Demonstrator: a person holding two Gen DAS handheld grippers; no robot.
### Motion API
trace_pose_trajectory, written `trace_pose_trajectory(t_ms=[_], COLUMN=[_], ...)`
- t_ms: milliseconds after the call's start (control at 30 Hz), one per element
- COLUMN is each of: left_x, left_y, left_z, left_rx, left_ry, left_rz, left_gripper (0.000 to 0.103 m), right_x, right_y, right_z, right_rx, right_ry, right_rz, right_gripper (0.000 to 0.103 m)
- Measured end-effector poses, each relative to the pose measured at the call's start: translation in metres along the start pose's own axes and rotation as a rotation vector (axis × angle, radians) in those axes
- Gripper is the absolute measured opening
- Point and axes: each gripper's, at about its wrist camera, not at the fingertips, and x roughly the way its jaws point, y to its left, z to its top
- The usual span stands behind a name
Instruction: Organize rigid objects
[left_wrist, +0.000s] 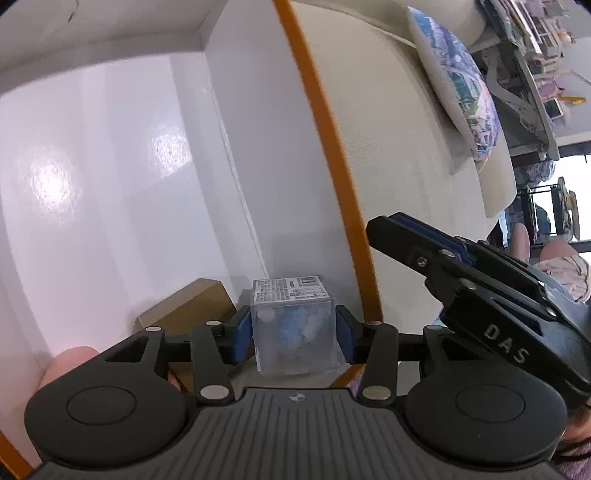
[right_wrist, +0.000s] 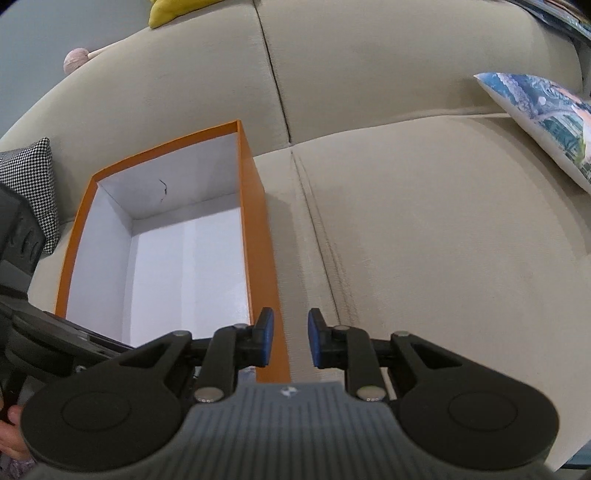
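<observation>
We tilt our left claw (left_wrist: 294, 334) steeply downward, its blue pads pressed on a clear plastic cube (left_wrist: 293, 325). Our right claw (right_wrist: 290, 341) also points downward, pads apart, gripping nothing.

Bright daylight; glare patches blooming on the glossy white box floor (left_wrist: 51, 184), fisheye bending edges, corners vignetting, slight blur.

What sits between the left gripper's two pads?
A clear plastic cube with a printed label, clamped by the left gripper, in the left wrist view.
</observation>
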Motion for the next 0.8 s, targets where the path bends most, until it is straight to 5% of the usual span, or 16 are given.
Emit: trace_pose_trajectory(t_ms=[333,400,467,800], left_x=[-0.002,-0.003,-0.009,-0.035], left_y=[0.008,0.007,0.003,-0.002], left_z=[-0.006,-0.007,-0.006,0.004], left_rx=[-0.041,-0.023,0.007,0.246], left_ry=[0.001,-0.006,-0.025,-0.081], left_rz=[-0.079,-0.079,-0.058,0.152], left_gripper=[0.061,0.048,0.035,0.024], right_x=[-0.007,-0.008,-0.009,-0.028], right_y=[-0.006,-0.007,-0.005,0.023], right_z=[-0.003,-0.003,-0.003,0.003], right_rx=[0.005,0.008,-0.006,-0.175], right_ry=[0.003,0.005,0.008,-0.033], right_rz=[0.004,0.001,0.000,0.063], right_gripper=[0.022,0.022,0.022,0.017])
